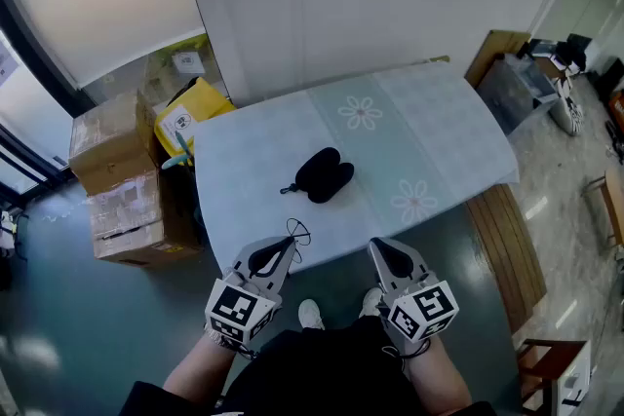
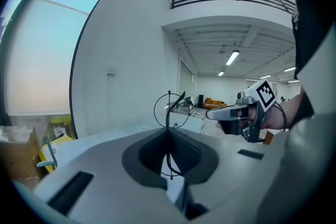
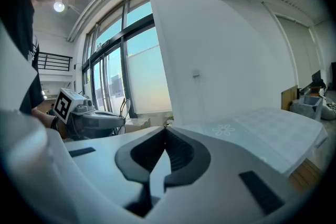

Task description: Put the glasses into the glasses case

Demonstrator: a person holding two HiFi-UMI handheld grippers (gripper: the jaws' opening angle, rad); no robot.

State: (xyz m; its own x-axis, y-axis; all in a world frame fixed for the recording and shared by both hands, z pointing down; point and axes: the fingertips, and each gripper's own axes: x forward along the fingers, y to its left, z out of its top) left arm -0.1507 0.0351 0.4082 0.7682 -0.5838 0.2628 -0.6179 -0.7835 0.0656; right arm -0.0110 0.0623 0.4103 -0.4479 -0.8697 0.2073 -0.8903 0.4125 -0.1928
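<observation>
Fingers (image 2: 149, 152) of the left gripper (image 1: 281, 251) pinch the wire glasses (image 2: 169, 108) at the table's (image 1: 439, 132) near edge; the right gripper (image 1: 388, 253), closed empty, looks free to open the black case (image 1: 325, 174).

Room lies open along far edge and right corners of table (image 1: 448, 127); glasses case (image 1: 325, 174) blocks near-edge middle; cardboard boxes (image 1: 117, 175) flank left edge.

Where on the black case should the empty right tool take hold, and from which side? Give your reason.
Grip the case across its short width, near the middle, coming down from above with the right tool. It lies flat and slanted on the table, so both long sides look free. The left tool is busy holding the glasses.
</observation>
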